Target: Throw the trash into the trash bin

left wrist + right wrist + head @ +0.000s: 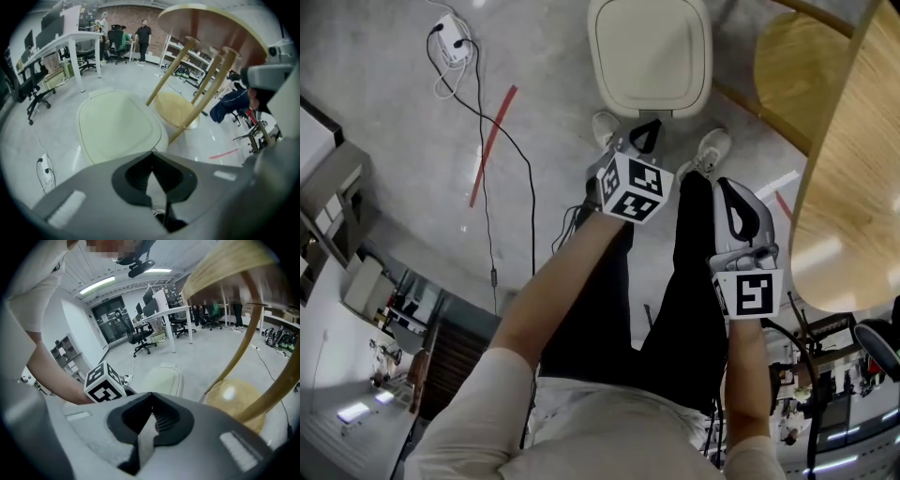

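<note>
- Left of the trash bin (649, 56), a black cable (514, 150) trails over the floor from a power strip (450, 44). My read: a sidestep that way could snag a foot and jolt both hands.
- At the trash bin itself, just ahead of the person's shoes (605, 127), the cream lid lies flat and closed. Nothing goes in until that lid comes up. I'd judge the smooth top gives closed tips little to catch on, so a push could skid off.
- And the trash? No view shows any, so I can't say where it is. The likely slip here is going for the lid before anything has been picked up.
- Right of the trash bin, the wooden surface (853, 187) curves in close. A careless swing on that side could knock its edge.
- Left gripper (646, 135): it hangs just short of the trash bin's near edge, above the shoes. The jaws are closed tip to tip with nothing between them, and it touches neither the lid nor the floor.
- Right gripper (733, 204): it sits further back from the trash bin and off to its right. The jaws are pressed fully together and empty. It is near the wooden surface's rim but apart from it.
</note>
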### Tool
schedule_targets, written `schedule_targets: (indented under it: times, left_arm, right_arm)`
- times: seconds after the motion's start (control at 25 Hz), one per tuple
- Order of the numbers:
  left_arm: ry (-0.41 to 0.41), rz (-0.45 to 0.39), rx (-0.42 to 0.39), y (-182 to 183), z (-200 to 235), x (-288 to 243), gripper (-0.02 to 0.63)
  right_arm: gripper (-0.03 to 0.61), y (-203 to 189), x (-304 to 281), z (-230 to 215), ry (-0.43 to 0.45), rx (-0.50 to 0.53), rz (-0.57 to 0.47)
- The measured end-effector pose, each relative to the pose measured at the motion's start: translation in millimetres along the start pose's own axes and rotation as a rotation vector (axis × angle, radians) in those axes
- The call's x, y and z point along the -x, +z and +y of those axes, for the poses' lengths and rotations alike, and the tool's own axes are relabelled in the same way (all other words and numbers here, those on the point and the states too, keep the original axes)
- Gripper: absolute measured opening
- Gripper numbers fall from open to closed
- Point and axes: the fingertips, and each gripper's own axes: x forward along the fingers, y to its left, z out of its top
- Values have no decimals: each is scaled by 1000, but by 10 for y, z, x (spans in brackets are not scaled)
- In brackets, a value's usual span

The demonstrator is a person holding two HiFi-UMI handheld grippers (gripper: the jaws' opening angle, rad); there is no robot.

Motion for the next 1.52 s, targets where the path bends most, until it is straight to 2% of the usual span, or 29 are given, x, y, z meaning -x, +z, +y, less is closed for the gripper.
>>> schedule_targets:
  times: [0.36, 0.52, 0.8, 0.96, 1.52]
  left_arm:
    - [31, 78, 3, -218, 59, -273, 3]
    - [39, 93, -21, -250, 51, -325, 3]
    - [54, 100, -6, -273, 43, -358, 5]
    - [76, 110, -23, -274, 39, -371, 5]
    - [53, 95, 13, -233, 52, -332, 5]
  right_arm:
    - [0, -83, -64, -73, -4, -20, -4]
    - [2, -118, -83, -103, -3, -23, -2]
    - [2, -164, -122, -92, 14, -15, 21]
    - [2, -180, -133, -66, 22, -14, 37]
    - [2, -132, -148, 61, 47, 20, 57]
